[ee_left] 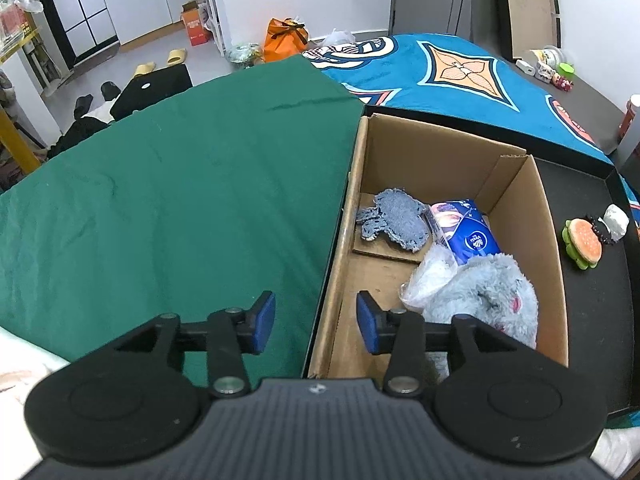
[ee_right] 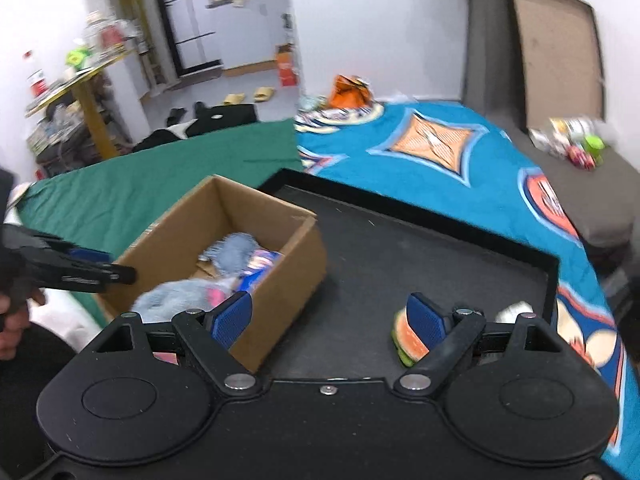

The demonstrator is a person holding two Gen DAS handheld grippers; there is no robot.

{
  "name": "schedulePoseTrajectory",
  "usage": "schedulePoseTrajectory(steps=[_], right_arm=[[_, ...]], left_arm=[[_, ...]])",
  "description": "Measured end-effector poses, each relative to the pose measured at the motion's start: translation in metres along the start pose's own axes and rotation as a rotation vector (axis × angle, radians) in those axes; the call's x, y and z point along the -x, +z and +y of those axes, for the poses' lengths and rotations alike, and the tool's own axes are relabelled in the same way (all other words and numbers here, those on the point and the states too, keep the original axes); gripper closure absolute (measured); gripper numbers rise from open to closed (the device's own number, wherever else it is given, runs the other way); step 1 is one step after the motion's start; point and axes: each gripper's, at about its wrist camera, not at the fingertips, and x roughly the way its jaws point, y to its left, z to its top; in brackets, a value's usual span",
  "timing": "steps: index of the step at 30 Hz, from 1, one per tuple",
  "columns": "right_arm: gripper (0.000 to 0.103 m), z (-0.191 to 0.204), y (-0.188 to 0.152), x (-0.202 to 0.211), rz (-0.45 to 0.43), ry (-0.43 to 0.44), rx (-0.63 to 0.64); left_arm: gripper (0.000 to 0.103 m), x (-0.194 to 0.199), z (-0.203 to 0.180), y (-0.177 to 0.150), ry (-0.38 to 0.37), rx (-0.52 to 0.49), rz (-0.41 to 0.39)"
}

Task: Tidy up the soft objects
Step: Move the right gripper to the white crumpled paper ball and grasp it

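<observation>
An open cardboard box [ee_left: 548, 240] stands on a black tray [ee_left: 592, 280]. In it lie a grey plush toy [ee_left: 488, 292], a blue tissue pack [ee_left: 468, 232], a denim-blue rag [ee_left: 396, 216] and a clear plastic bag [ee_left: 430, 276]. A toy hamburger [ee_left: 582, 244] and a white bundle [ee_left: 616, 222] lie on the tray right of the box. My left gripper [ee_left: 316, 326] is open and empty over the box's near left corner. My right gripper [ee_right: 330, 318] is open and empty above the tray [ee_right: 400, 248], between the box [ee_right: 288, 284] and the hamburger [ee_right: 408, 340].
The tray lies on a bed with a green sheet [ee_left: 180, 184] and a blue patterned blanket [ee_left: 460, 72]. Small items [ee_left: 548, 68] sit on a dark ledge at the far right. Slippers, bags and an orange bag [ee_left: 284, 38] lie on the floor beyond the bed.
</observation>
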Motion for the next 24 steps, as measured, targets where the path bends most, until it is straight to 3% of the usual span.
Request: schedulePoseTrajectory(steps=[4,6,13,18,24], right_arm=[[0.020,-0.012,-0.001,-0.002,-0.008,-0.024,-0.037],[0.020,-0.019,-0.001,-0.003,-0.006,-0.028,-0.061],[0.020,-0.039,-0.006,-0.013,0.006,-0.061,-0.110],[0.020,-0.056,-0.010,-0.016,0.000,-0.079,-0.164],[0.033,-0.091,-0.015,-0.023,-0.003,-0.129,-0.295]], left_arm=[[0.039,0.003,-0.002,0.000,0.029,-0.008,-0.011],[0.037,0.004,-0.005,0.001,0.048,-0.022,-0.016],[0.035,0.006,-0.021,0.005,0.080,-0.096,-0.028],[0.035,0.007,-0.026,0.012,0.064,-0.061,-0.036],[0.034,0.006,-0.034,0.024,0.084,-0.039,-0.049]])
